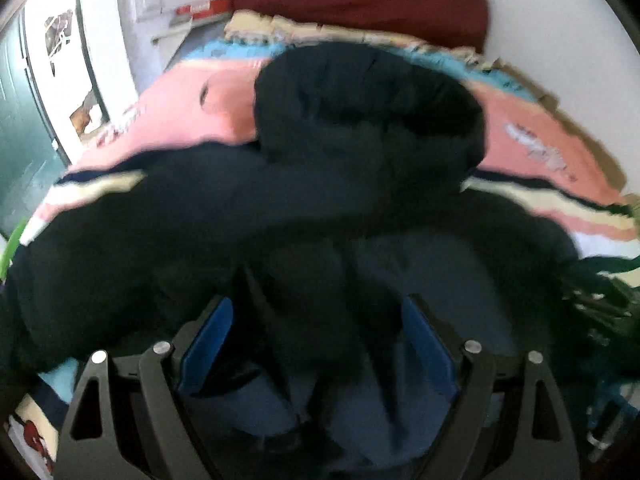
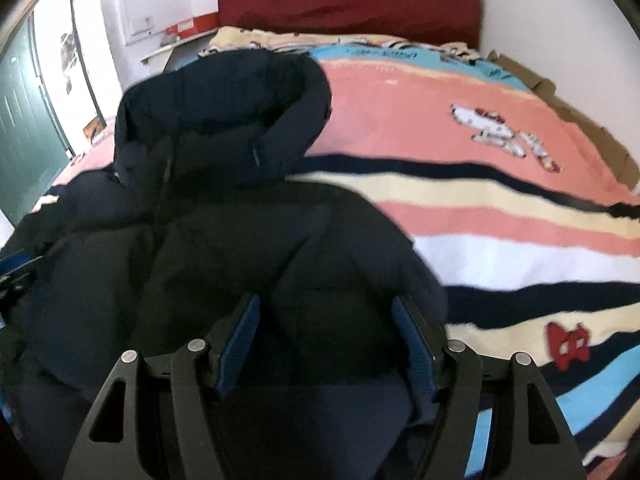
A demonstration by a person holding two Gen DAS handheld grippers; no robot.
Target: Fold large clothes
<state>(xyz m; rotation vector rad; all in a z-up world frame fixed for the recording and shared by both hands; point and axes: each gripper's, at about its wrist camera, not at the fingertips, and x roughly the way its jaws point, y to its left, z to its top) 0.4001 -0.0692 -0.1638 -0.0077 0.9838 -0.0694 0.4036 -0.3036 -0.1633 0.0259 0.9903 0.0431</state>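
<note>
Bedspread (image 2: pixel 500 216) right of jacket (image 2: pixel 224 240) open; headboard (image 2: pixel 348 4) blocks far end.

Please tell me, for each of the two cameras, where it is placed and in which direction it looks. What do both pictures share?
Left wrist: sits on the left gripper, looking along its fingers over the dark jacket toward the headboard; jacket fabric lies between the open jaws.
Right wrist: sits on the right gripper, facing the same way, with the jacket left and the striped blanket right.
Shared: jacket, blanket, headboard, green door.

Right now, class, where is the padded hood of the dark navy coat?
The padded hood lies at the coat's far end on the pink striped blanket, toward the dark red headboard, left of centre in the right wrist view.
</note>
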